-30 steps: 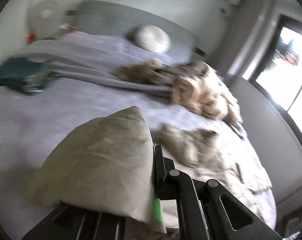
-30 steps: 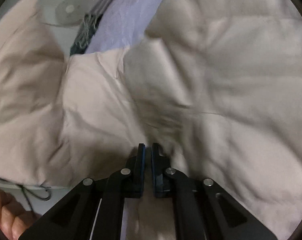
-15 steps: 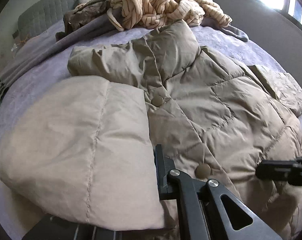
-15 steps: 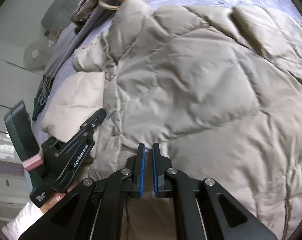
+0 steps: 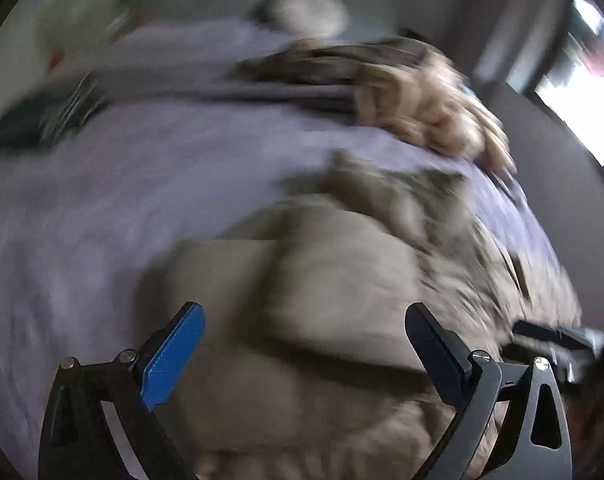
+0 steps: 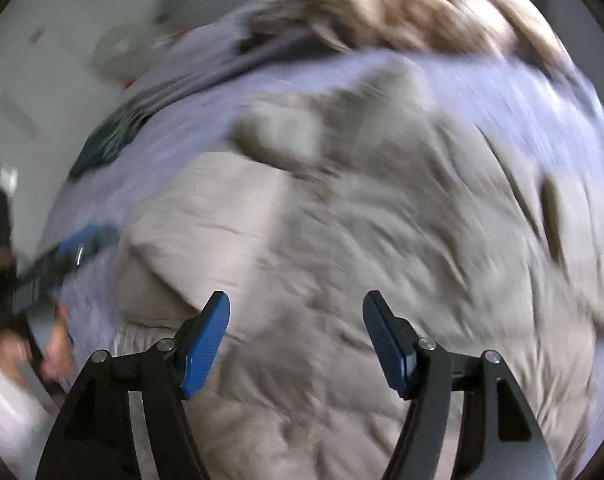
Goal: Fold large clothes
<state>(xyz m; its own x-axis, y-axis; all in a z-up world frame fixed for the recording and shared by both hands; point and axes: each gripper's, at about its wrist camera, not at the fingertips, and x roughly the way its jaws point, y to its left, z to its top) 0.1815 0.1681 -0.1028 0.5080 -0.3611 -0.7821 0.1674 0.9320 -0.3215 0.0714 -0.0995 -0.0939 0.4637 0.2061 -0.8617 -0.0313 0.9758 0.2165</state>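
Both views are motion-blurred. My left gripper (image 5: 302, 344) is released, jaws spread wide and holding nothing. My right gripper (image 6: 296, 334) is likewise released and holding nothing. The beige puffer jacket (image 6: 341, 240) lies spread on the lavender bed (image 5: 102, 200), below both grippers. A pile of clothes (image 5: 421, 96) sits beyond it.

Both views are smeared by motion blur, so the jacket's (image 6: 341, 240) quilting and the clothes pile (image 5: 421, 92) lose detail.
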